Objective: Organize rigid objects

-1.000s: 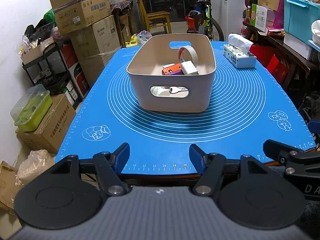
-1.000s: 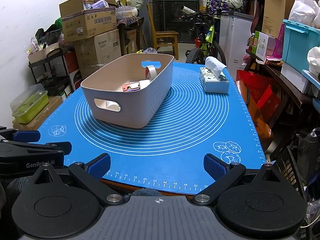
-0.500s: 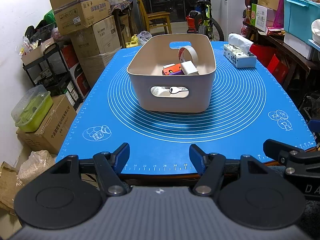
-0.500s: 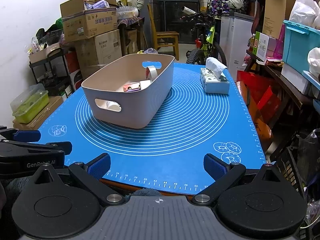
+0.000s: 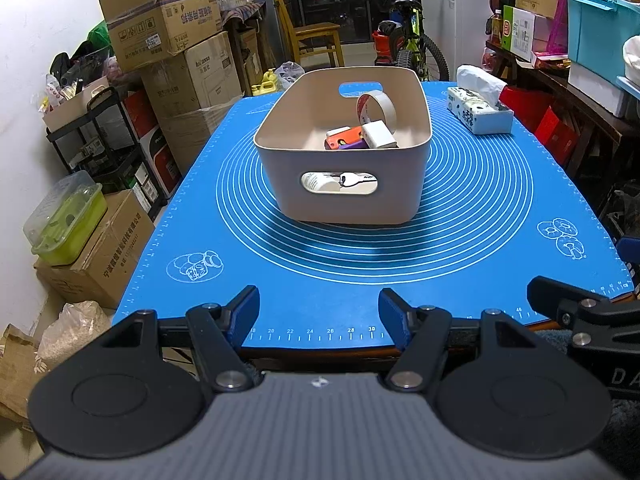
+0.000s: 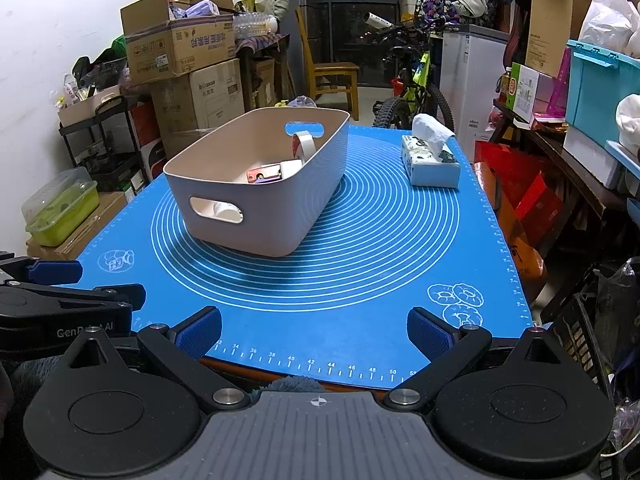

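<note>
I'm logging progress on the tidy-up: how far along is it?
Looks nearly done: the tape roll, white block and orange item already lie in the bin. Left gripper and right gripper are open, holding nothing. On the mat, only the tissue box stays out.

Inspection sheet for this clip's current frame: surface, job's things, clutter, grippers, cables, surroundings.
Surface: blue mat with white rings covers the table.
Job's things: beige bin on the mat's rings holds a tape roll standing on edge, an orange item, a white block and a white tube seen through the handle slot.
Clutter: tissue box on the mat, apart from the bin.
Grippers: left gripper and right gripper both open, empty, at the near table edge.
Cables: nothing seen.
Surroundings: cardboard boxes, chair, bicycle.
</note>
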`<state>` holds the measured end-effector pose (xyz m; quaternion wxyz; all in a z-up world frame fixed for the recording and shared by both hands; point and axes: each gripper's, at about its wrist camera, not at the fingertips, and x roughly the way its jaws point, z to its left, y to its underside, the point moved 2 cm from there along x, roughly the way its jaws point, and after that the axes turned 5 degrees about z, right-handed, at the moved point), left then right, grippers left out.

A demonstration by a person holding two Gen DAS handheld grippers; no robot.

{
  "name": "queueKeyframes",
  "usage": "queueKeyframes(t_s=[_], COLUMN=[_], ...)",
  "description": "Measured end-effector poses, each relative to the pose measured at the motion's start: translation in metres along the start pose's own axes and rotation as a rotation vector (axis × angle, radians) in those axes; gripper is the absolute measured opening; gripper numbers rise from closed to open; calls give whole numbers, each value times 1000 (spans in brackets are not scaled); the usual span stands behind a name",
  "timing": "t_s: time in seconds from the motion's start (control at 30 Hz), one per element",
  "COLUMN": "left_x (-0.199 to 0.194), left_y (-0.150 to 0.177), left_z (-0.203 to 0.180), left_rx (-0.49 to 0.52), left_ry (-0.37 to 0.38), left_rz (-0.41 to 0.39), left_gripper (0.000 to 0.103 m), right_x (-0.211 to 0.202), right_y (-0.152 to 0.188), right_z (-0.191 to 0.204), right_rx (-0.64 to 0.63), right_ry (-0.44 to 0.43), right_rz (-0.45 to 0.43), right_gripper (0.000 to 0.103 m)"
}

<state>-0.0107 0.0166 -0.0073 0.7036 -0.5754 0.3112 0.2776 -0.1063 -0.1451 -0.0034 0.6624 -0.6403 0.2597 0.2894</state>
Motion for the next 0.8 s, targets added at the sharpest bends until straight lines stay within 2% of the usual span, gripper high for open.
queueKeyframes(t_s=[0.8], left_x=[1], left_y=[1], left_z=[0], left_rx=[11], left_ry=[-3], left_rz=[8], left_gripper=[67], right_x=[1], right_y=[1], right_z=[0], right_rx=[7], right_ry=[-2], right_rz=[5], right_gripper=[99])
